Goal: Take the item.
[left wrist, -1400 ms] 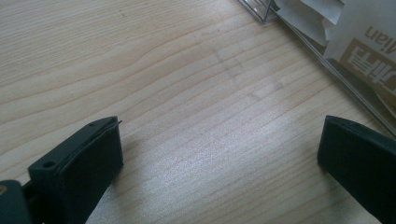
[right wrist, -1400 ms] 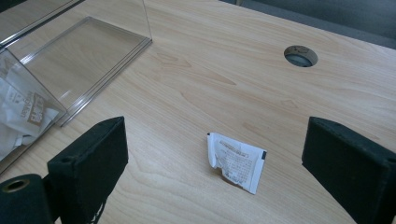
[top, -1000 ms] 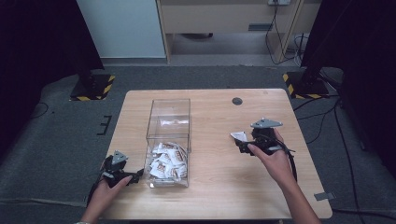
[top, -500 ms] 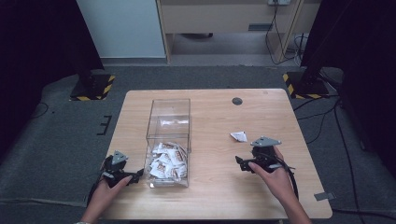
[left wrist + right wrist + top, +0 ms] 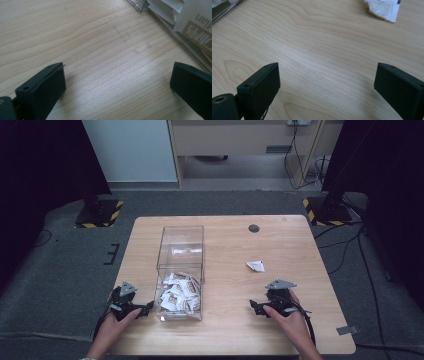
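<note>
Both my grippers sit low on the counter point(image 5: 300, 245), jaws spread wide and holding nothing. My left gripper point(image 5: 131, 306) rests just beside the clear box point(image 5: 181, 270) of white sachets point(image 5: 177, 292), handy for steadying it, I'd judge. My right gripper point(image 5: 270, 306) sits near the front edge, with one loose sachet point(image 5: 256, 266) lying apart ahead of it, open to a grab

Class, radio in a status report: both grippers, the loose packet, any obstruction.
Left gripper open, empty. Right gripper open, empty. Small white paper packet lies loose on table, beyond right gripper. Nothing between them.
</note>
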A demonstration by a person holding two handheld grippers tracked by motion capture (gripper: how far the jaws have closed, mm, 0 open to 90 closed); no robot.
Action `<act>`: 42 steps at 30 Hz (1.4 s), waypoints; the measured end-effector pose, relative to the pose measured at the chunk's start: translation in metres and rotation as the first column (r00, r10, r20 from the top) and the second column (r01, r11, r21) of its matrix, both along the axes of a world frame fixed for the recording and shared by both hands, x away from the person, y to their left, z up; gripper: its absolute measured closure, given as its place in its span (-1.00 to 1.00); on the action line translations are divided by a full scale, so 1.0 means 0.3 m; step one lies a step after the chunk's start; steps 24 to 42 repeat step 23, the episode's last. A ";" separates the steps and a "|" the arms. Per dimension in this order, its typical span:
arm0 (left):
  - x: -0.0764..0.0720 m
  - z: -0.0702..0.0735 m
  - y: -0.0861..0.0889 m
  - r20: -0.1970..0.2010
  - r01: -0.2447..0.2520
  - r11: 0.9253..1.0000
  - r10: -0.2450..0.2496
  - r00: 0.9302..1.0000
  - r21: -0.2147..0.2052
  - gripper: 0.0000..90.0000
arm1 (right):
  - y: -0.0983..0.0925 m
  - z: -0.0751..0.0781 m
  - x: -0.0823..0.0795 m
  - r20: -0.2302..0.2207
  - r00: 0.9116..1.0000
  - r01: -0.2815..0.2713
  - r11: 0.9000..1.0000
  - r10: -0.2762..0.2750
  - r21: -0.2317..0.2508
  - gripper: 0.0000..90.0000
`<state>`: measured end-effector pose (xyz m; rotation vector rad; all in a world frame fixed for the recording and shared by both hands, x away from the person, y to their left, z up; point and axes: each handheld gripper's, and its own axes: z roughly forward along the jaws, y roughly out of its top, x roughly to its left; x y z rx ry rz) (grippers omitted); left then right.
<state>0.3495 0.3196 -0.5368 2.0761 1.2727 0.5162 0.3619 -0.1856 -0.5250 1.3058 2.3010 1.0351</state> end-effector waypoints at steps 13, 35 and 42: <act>0.000 0.000 0.000 -0.001 -0.001 1.000 0.001 1.000 -0.001 -1.00 | 0.049 -0.044 -0.021 0.031 0.999 -0.027 0.998 0.029 -0.052 -0.91; 0.000 0.000 0.000 0.000 -0.001 1.000 0.001 1.000 -0.001 -1.00 | 0.046 -0.046 -0.037 0.036 0.998 -0.051 0.996 0.054 -0.072 -0.93; 0.000 0.000 0.000 0.000 -0.001 1.000 0.001 1.000 -0.001 -1.00 | 0.046 -0.046 -0.037 0.036 0.998 -0.051 0.996 0.054 -0.072 -0.93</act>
